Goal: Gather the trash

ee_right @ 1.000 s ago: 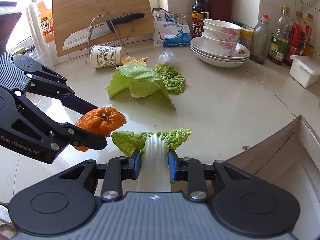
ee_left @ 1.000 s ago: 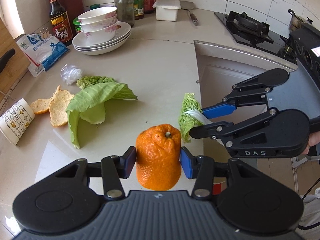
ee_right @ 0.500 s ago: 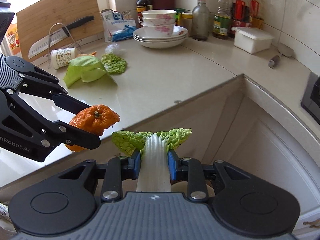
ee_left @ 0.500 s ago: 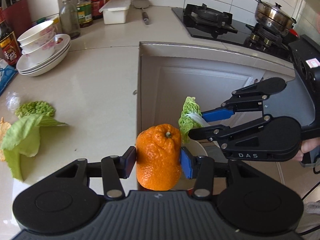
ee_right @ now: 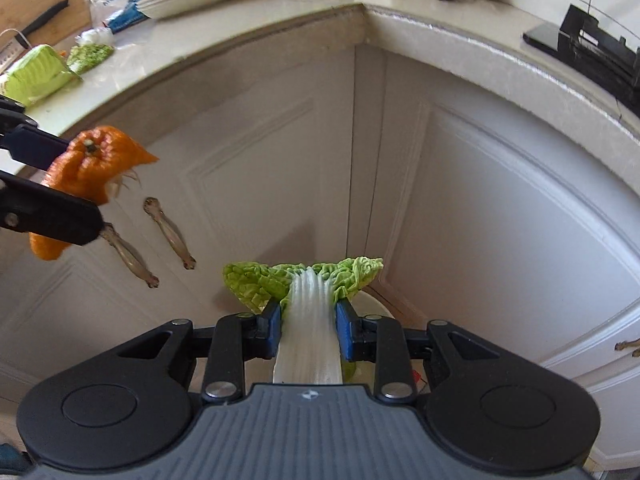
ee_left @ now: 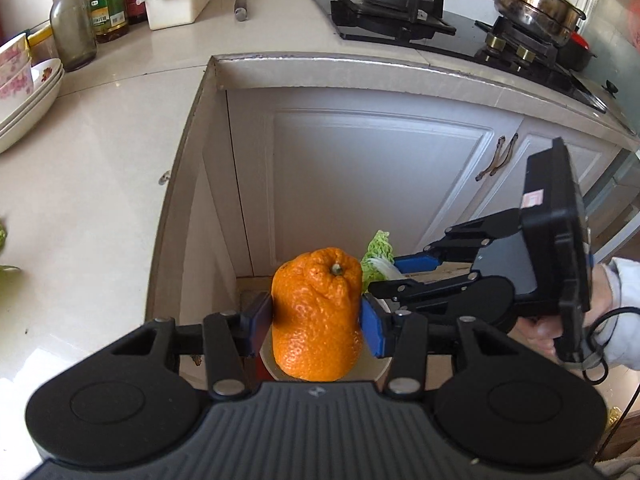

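**Orange peel and cabbage leaf held out past the counter edge**

Left wrist view: the left gripper (ee_left: 316, 322) has its blue pads clamped on either side of an orange peel (ee_left: 318, 314), stem end up, held in the air in front of the white cabinet door (ee_left: 360, 184) below the countertop (ee_left: 100, 184). A pale round rim shows under the peel; what it belongs to cannot be told. Just right of the peel, the right gripper (ee_left: 394, 276) reaches in from the right, its fingers closed on a cabbage leaf (ee_left: 376, 258), the person's hand (ee_left: 540, 330) behind it. Stacked plates (ee_left: 28, 108) sit at the far left of the counter, a gas stove (ee_left: 392, 10) and a steel pot (ee_left: 536, 2) at the back.

Right wrist view: the right gripper (ee_right: 308, 328) pinches the white stalk of the cabbage leaf (ee_right: 308, 292), green frills spread beyond the pads, in front of the cabinet corner. At left, the left gripper (ee_right: 44, 184) grips the orange peel (ee_right: 88, 172) at about counter-edge height, well apart from the leaf. More cabbage leaves (ee_right: 38, 74) lie on the countertop (ee_right: 192, 36) beyond, near a blue-and-white bag (ee_right: 116, 4).
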